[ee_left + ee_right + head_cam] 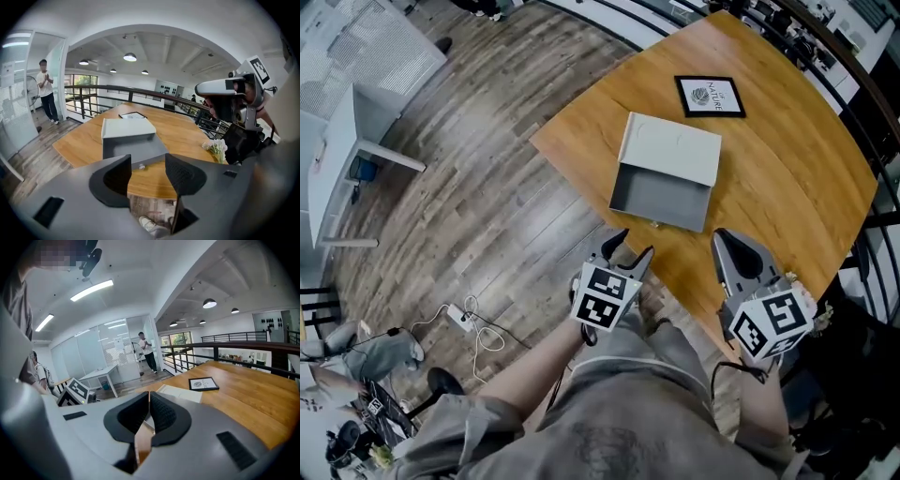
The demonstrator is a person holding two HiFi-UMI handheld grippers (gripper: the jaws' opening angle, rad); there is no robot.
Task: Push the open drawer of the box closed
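This is an open-plan office, seemingly on an upper level. It has glass-walled rooms (93, 350), a white desk (99, 374), round pendant lamps (130, 57), ceiling strip lights (91, 290), a black railing (89, 98), plank floor (487, 178) and a large wooden counter (787, 178).

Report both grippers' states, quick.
Left gripper: open, nothing between its fingers.
Right gripper: shut, holding nothing.

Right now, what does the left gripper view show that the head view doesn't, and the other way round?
Only the left gripper view: a person standing in the background, and the ceiling lamps. Only the head view: the power strip and its cable on the floor. Both: the table, the box with its drawer open toward the person holding the grippers, and the framed picture behind it.
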